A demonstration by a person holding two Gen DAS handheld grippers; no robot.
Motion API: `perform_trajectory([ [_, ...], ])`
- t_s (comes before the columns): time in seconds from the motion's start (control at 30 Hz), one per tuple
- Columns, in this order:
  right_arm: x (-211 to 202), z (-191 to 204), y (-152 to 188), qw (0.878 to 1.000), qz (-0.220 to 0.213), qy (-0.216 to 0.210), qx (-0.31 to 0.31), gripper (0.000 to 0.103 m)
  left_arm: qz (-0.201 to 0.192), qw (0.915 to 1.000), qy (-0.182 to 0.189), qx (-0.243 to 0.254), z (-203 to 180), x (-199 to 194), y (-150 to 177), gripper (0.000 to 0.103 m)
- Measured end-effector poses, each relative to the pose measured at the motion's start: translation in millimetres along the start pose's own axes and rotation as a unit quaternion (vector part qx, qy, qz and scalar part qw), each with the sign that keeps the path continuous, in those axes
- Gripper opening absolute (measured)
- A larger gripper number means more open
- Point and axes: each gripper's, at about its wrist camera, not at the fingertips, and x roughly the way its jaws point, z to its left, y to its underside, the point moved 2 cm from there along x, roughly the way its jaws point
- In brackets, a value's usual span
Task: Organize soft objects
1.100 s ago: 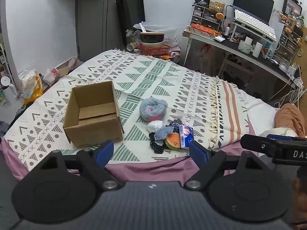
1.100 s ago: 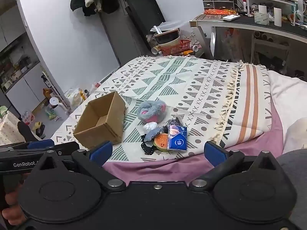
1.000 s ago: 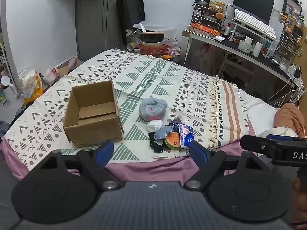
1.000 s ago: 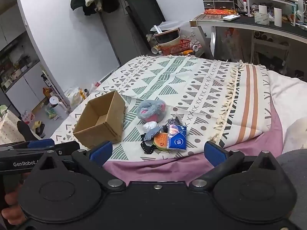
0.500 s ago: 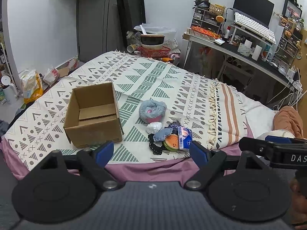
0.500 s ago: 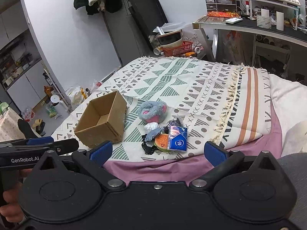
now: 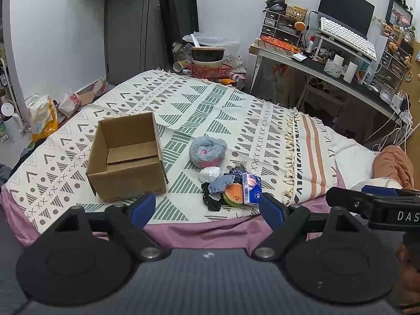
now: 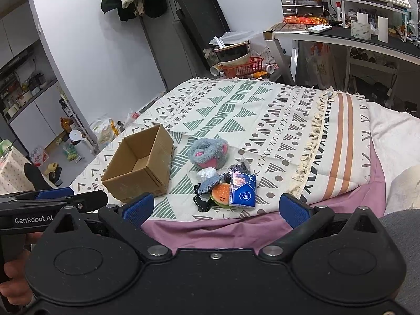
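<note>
Two grippers hang at the near edge of the bed, the left gripper (image 7: 207, 208) and the right gripper (image 8: 214, 206), each with its blue-tipped jaws spread wide and holding nothing. Just beyond them, on the patterned blanket (image 7: 236, 105), lies a small heap of soft things: a burger plush (image 8: 221, 194), a blue tissue pack (image 8: 242, 190) leaning on it, a crumpled white wad (image 7: 209, 173), and a fluffy grey-and-pink plush (image 7: 208, 151) behind. Left of the heap an open cardboard box (image 7: 126, 157) sits empty.
</note>
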Motion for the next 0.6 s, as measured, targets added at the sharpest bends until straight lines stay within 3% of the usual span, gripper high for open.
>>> perform_trajectory([
  [0.6, -1.8, -3.5, 1.9, 1.0, -0.004, 0.001, 0.003, 0.103, 0.0, 1.0, -0.001, 0.005, -10.1, 0.2, 2.8, 0.085],
])
